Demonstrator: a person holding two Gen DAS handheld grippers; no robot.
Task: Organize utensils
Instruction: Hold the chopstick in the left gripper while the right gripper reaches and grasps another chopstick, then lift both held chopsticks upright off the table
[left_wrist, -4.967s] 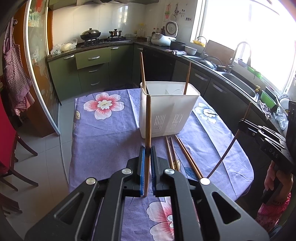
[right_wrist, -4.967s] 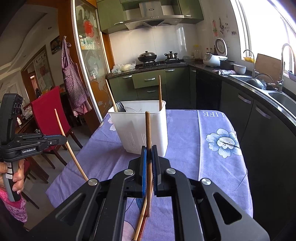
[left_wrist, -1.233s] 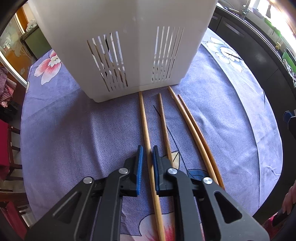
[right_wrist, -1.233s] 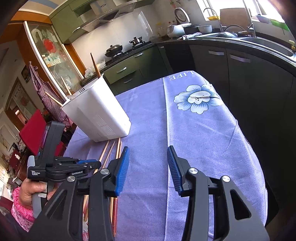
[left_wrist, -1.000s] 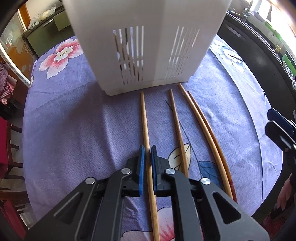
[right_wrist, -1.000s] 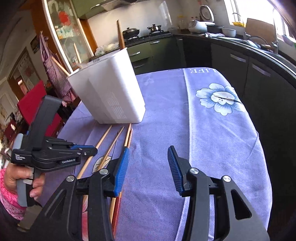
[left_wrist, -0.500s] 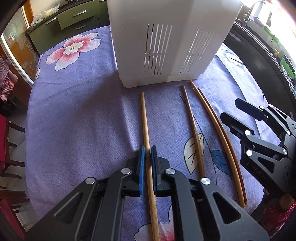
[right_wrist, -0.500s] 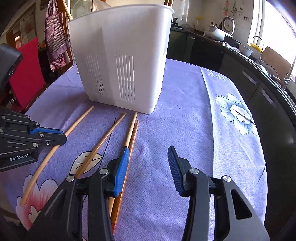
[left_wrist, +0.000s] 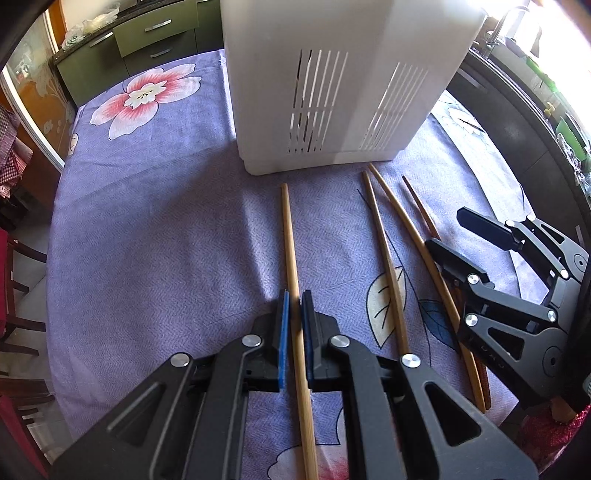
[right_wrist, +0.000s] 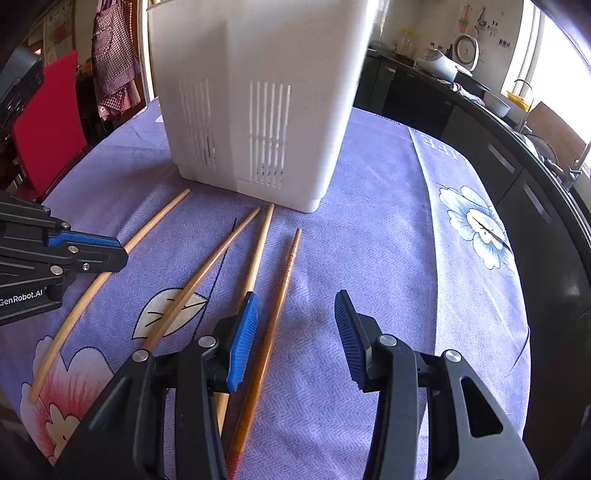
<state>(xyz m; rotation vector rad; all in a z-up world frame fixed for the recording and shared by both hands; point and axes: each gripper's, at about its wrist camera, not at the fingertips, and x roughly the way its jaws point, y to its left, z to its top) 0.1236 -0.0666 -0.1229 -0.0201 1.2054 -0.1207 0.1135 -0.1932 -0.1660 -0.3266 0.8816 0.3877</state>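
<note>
My left gripper (left_wrist: 293, 314) is shut on a pale bamboo chopstick (left_wrist: 289, 236) that points at the white slotted utensil holder (left_wrist: 332, 85); its tip lies a little short of the holder's base. In the right wrist view the left gripper (right_wrist: 118, 254) and that chopstick (right_wrist: 155, 223) show at the left. My right gripper (right_wrist: 295, 328) is open, low over the cloth. A darker brown chopstick (right_wrist: 286, 273) lies between its jaws, close to the left pad (right_wrist: 243, 332), and no pad presses on it. From the left wrist view the right gripper (left_wrist: 445, 229) appears at the right.
Two more pale chopsticks (right_wrist: 207, 266) (right_wrist: 258, 251) lie on the purple flowered tablecloth (right_wrist: 388, 258) between the grippers. The holder (right_wrist: 258, 92) stands just beyond them. Dark kitchen counters (right_wrist: 517, 155) run along the right; a red chair (right_wrist: 48, 125) stands at the left.
The left gripper closed on the pale chopstick and drew it back from the holder. The right gripper swung down and in, over the darker chopstick at the right, staying open.
</note>
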